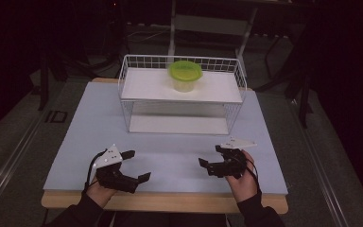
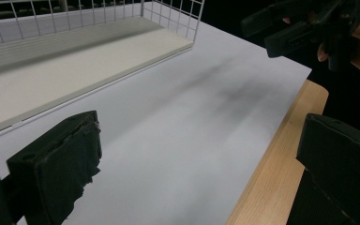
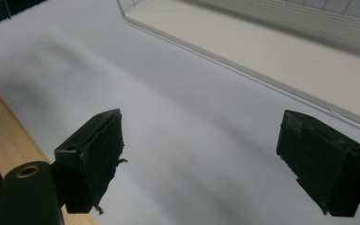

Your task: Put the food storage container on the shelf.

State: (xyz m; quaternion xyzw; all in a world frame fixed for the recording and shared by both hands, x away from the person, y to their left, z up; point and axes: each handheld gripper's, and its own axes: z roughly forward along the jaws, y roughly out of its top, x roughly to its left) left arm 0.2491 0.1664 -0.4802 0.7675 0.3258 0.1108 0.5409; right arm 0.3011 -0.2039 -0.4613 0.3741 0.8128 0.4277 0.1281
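A green-lidded translucent container [image 1: 185, 75] stands on the top shelf of a white wire rack [image 1: 182, 92] at the back of the table. My left gripper [image 1: 137, 165] rests near the front left edge, open, with nothing between its jaws [image 2: 197, 154]. At the front right my right gripper [image 1: 210, 156] is open too and holds nothing [image 3: 201, 150]. The two grippers point inward, toward each other. The right gripper [image 2: 304, 28] and the hand holding it sit at the top right of the left gripper view.
A pale mat [image 1: 99, 123] covers the table, with a wooden edge [image 1: 170, 201] along the front. The rack's lower shelf [image 2: 75, 61] [image 3: 286, 51] is bare and lies just beyond both grippers. Dark floor and stands surround the table.
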